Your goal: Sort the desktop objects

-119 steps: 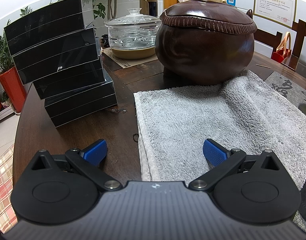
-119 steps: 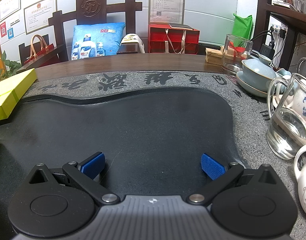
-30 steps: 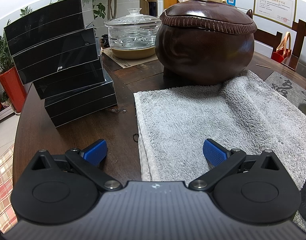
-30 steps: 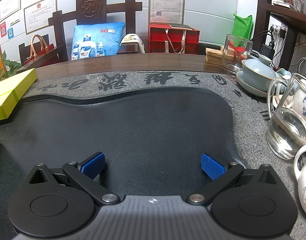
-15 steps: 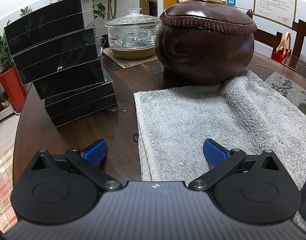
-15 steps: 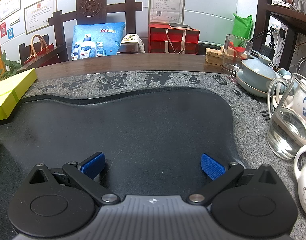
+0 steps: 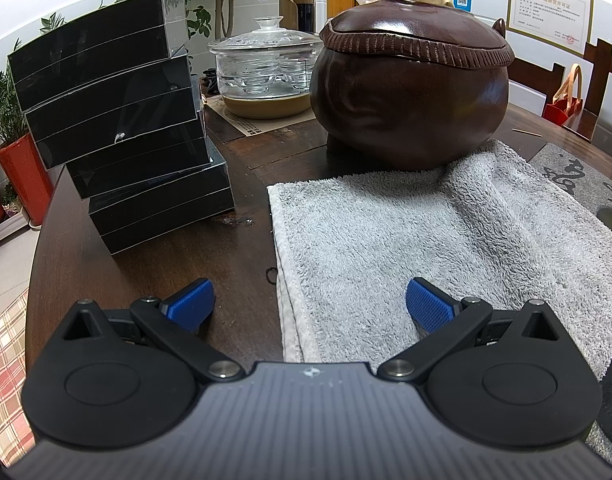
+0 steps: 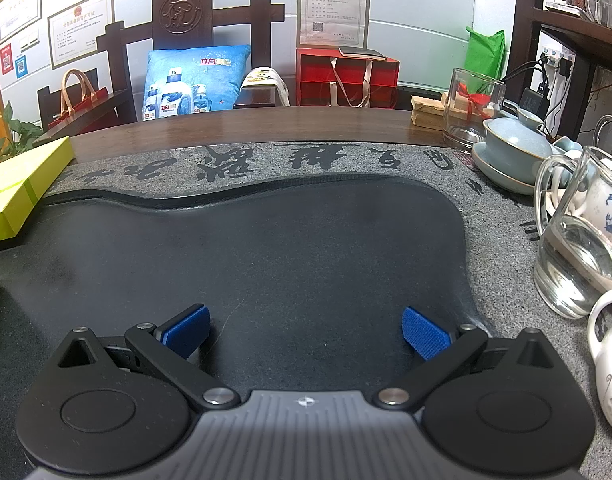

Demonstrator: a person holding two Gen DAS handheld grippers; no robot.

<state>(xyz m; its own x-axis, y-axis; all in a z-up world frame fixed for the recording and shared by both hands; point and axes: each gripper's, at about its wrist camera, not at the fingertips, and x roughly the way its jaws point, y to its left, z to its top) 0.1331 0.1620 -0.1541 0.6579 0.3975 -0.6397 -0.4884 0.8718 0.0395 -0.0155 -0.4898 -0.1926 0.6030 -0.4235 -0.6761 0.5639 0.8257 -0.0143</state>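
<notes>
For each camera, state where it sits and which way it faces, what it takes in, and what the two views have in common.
Left wrist: sits on the left gripper, facing forward low over the wooden table; sees a grey towel, brown pot and stacked black boxes; own jaws open.
Right wrist: sits on the right gripper, facing forward across a dark stone tea tray toward a carved chair; glass pitcher at right; own jaws open.
Shared: no object clearly appears in both; each shows only its own blue-padded jaws, holding nothing.

on the worktop (image 7: 154, 264) a stack of boxes (image 7: 118, 136) stands left of a towel (image 7: 425, 240); a lidded pot (image 7: 409, 96) sits behind the towel, a glass bowl (image 7: 266, 68) behind both. right of the stone tray (image 8: 266, 264) stand a pitcher (image 8: 577, 248) and a covered cup (image 8: 513, 144).
</notes>
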